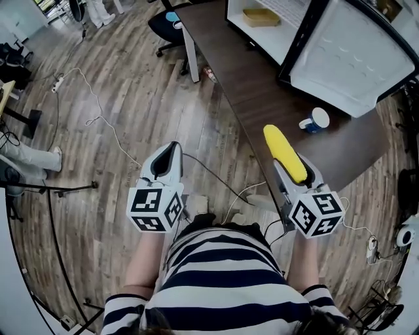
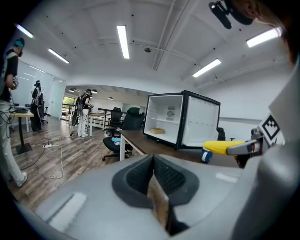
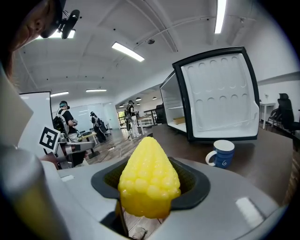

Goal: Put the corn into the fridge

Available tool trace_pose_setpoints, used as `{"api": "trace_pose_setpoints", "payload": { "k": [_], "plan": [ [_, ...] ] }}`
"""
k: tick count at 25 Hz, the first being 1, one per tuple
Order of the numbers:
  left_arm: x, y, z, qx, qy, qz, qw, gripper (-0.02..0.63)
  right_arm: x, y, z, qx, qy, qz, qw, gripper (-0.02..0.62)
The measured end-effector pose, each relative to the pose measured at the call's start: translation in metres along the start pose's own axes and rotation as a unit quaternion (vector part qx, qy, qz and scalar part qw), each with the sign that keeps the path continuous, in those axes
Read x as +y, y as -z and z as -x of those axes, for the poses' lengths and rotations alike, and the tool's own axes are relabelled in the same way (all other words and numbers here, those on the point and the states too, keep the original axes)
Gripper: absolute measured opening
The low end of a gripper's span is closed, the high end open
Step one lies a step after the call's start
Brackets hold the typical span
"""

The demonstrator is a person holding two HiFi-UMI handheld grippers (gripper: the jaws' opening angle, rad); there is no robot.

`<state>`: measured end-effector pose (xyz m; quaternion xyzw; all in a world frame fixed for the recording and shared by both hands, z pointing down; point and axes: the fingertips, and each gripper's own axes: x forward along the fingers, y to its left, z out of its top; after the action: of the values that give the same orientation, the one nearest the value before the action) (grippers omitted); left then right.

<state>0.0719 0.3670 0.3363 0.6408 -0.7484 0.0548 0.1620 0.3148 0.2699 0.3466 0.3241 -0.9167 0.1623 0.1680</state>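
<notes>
A yellow corn cob (image 1: 284, 152) sticks forward out of my right gripper (image 1: 296, 173), which is shut on it just off the near edge of the dark table (image 1: 255, 85). In the right gripper view the cob's tip (image 3: 149, 180) fills the space between the jaws. The small fridge (image 1: 275, 29) stands on the table with its door (image 1: 357, 59) swung wide open; a yellowish box (image 1: 260, 17) lies inside. My left gripper (image 1: 165, 160) hangs over the wood floor to the left, shut with nothing in it (image 2: 157, 187). The left gripper view shows the fridge (image 2: 180, 124) ahead.
A blue and white mug (image 1: 316, 120) stands on the table between the corn and the fridge door. An office chair (image 1: 167, 26) sits at the table's far end. Cables (image 1: 98, 118) trail over the floor. People stand far off in the room (image 2: 84, 112).
</notes>
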Motion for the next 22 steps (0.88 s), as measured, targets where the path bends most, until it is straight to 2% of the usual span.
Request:
{"api": "trace_pose_setpoints", "payload": {
  "k": [4,9,14,22],
  "plan": [
    [0.05,-0.011,0.001,-0.009,-0.018,-0.005,0.9998,0.0,0.026,-0.012,-0.033,0.002,0.0,0.005,1.0,0.25],
    [0.104,-0.017,-0.001,-0.01,-0.029,0.011,0.9995,0.0,0.055,-0.034,-0.069,-0.004,-0.001,0.01,1.0,0.25],
    [0.134,-0.021,-0.01,-0.01,-0.027,0.006,0.9996,0.0,0.07,-0.046,-0.093,-0.008,0.0,0.018,1.0,0.25],
    [0.161,-0.037,-0.037,-0.016,-0.039,0.007,0.9991,0.0,0.078,-0.057,-0.147,0.005,-0.024,0.025,0.999,0.25]
  ]
}}
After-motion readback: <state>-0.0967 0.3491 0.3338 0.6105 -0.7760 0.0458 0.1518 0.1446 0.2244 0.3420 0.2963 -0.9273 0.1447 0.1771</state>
